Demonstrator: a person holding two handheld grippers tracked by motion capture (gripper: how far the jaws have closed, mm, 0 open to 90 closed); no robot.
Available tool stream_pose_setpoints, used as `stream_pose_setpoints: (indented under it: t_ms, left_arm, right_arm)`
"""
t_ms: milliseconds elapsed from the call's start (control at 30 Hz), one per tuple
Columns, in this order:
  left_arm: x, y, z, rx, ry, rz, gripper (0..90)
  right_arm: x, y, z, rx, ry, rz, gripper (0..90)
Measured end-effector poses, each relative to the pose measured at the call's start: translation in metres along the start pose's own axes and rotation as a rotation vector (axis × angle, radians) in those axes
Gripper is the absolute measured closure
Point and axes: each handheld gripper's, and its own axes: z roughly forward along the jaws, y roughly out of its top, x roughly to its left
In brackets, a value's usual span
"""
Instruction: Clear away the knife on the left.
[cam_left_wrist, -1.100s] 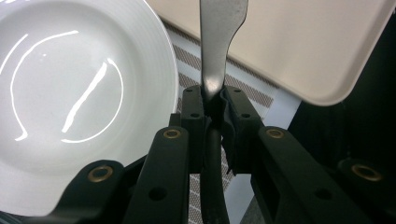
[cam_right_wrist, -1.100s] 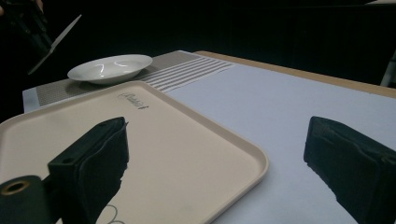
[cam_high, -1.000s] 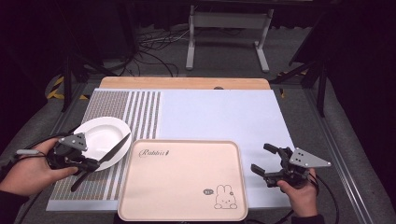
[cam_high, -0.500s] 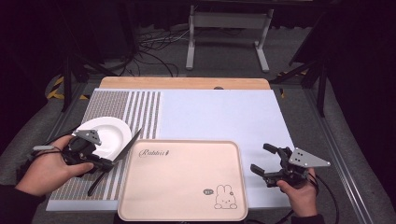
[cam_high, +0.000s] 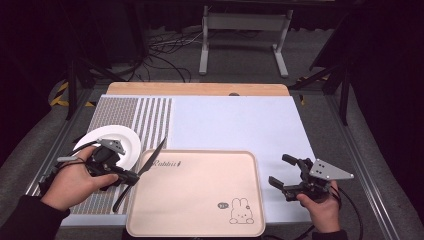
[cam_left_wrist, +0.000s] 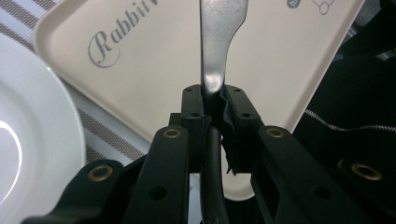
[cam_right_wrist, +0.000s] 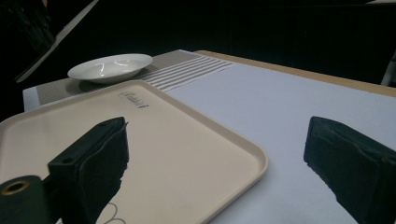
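Knife sits pinched in the left claw, gripped where the dark handle meets the blade. In the high view the blade points up and away toward the far end of the tabletop, its tip reaching over the near-left corner of the beige tray, while the handle slants down and back toward the person's side, past the tray's left edge. The left gripper view shows the two pads closed tight on the knife, with the silver blade rising straight out from between them over the tray, just beside the printed word "Rabbit". The left hand holding this claw rests over the striped placemat, and the white plate lies just behind and partly under the gripper body; in the left gripper view the plate sits to the left of the jaws, close to the tray's corner.

The right claw stands wide open with nothing between its pads, held by the right hand just off the tray's right edge, over the pale blue mat. In the right gripper view its two black pads are far apart, framing the tray's near corner, with the plate well beyond on the placemat.
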Motion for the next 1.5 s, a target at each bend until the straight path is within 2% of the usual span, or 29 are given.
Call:
stream_pose_setpoints:
  t_ms: [133, 233, 300, 400, 467, 600, 733, 1200, 1500]
  left_arm:
    - [-0.001, 0.003, 0.010, -0.001, -0.001, -0.008, 80.3]
    - [-0.003, 0.004, 0.021, 0.000, -0.041, -0.023, 80.3]
    - [-0.004, 0.004, 0.026, 0.004, -0.053, -0.025, 80.3]
    - [-0.005, 0.004, 0.031, 0.005, -0.066, -0.033, 80.2]
    - [-0.005, 0.003, 0.036, 0.006, -0.078, -0.061, 80.3]
    - [-0.004, 0.001, 0.046, 0.019, -0.088, -0.080, 80.3]
    - [-0.007, 0.000, 0.054, 0.029, -0.107, -0.086, 80.3]
    - [-0.005, -0.009, 0.070, 0.086, -0.118, -0.139, 80.3]
    - [-0.001, -0.015, 0.077, 0.094, -0.121, -0.162, 80.3]
  right_arm:
    - [0.000, 0.000, 0.000, 0.001, -0.001, -0.001, 7.0]
    - [0.000, 0.000, 0.000, 0.001, -0.001, -0.001, 7.0]
    - [0.000, -0.001, -0.001, 0.000, -0.002, -0.001, 7.0]
    - [0.000, -0.001, -0.001, 0.001, -0.002, -0.001, 7.0]
    - [0.000, -0.001, -0.001, 0.000, -0.001, -0.002, 7.0]
    - [-0.001, -0.001, -0.001, -0.002, -0.002, -0.002, 7.0]
    - [0.000, -0.001, -0.001, 0.000, -0.002, -0.002, 7.0]
    - [0.000, -0.001, -0.001, 0.001, -0.003, 0.002, 7.0]
    - [-0.002, -0.002, -0.001, -0.001, -0.004, 0.007, 6.9]
